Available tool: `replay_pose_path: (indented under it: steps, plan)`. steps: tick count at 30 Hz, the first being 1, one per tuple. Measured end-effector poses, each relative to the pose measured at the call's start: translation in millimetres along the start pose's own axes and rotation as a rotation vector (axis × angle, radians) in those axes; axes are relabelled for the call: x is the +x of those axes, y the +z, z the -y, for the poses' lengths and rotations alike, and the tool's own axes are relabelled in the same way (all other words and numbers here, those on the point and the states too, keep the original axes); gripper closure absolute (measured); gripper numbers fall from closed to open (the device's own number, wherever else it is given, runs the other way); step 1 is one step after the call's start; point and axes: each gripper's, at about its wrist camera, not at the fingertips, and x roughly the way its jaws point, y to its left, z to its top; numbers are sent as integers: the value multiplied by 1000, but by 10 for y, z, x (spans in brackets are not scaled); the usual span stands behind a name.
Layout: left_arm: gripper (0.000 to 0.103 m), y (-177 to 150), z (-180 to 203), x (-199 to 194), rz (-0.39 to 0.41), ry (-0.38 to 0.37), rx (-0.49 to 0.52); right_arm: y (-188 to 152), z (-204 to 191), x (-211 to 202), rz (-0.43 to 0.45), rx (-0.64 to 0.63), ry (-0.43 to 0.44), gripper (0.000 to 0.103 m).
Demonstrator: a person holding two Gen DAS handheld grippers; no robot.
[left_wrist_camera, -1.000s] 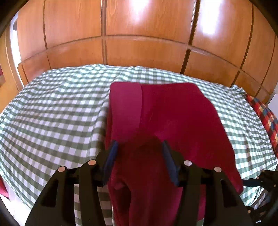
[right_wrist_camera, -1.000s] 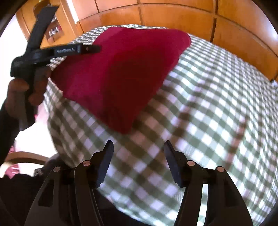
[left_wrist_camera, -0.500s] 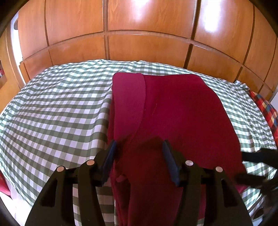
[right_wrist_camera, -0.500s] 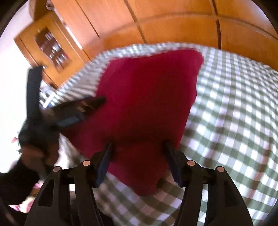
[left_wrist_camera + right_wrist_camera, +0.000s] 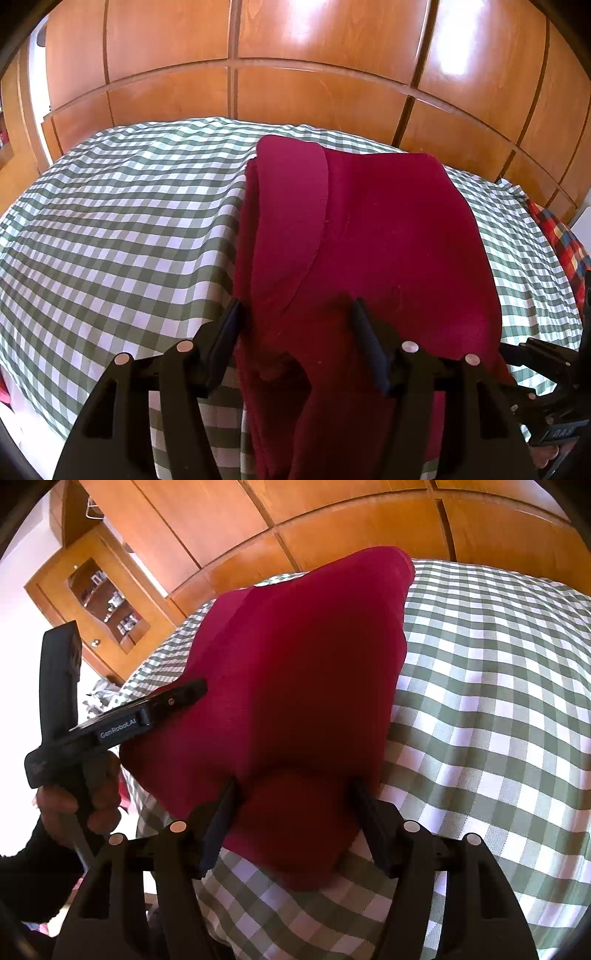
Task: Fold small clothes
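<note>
A dark red garment (image 5: 369, 236) lies on the green-and-white checked bedspread (image 5: 110, 229), with a folded flap along its left side. My left gripper (image 5: 295, 314) is open, its fingers on either side of the garment's near left edge. My right gripper (image 5: 293, 794) is open, its fingers on either side of the garment's (image 5: 303, 672) near corner. The left gripper also shows in the right wrist view (image 5: 184, 696), at the garment's left edge. The right gripper shows at the lower right of the left wrist view (image 5: 546, 365).
Orange wooden wardrobe panels (image 5: 295, 74) stand behind the bed. A multicoloured checked cloth (image 5: 565, 243) lies at the bed's far right. A wooden cabinet with glass doors (image 5: 103, 602) stands at the left in the right wrist view.
My right gripper has moved in from the bare bedspread to the garment's near corner, its fingers now around it. The left gripper has stayed at the left edge, still open.
</note>
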Motion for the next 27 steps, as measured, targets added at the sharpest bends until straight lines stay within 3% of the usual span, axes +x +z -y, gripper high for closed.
replay_pose_path:
  steps: [2, 5, 10, 15, 17, 21, 25, 27]
  plan:
    - [37, -7, -49, -13, -1, -2, -21, -12, 0, -4, 1, -1, -3, 35]
    - [37, -9, -152, -76, 10, -10, -69, -42, 26, 55, -24, 15, -29, 20]
    - [37, 77, -273, -141, 31, -17, -96, 77, 147, -26, -34, 69, 30, 20]
    - [38, 108, -385, 62, -23, -70, -134, 290, 394, -174, 37, 156, 89, 20]
    - [51, 79, -411, 121, -33, -114, -132, 413, 556, -157, 62, 200, 101, 20]
    - [58, 29, -449, 162, -21, -168, -116, 646, 780, 73, 49, 267, 158, 20]
    - [58, -29, -482, 236, -13, -184, -113, 847, 799, 534, -36, 276, 275, 21]
    - [58, -61, -524, 277, -15, -203, -143, 895, 704, 724, -62, 241, 267, 22]
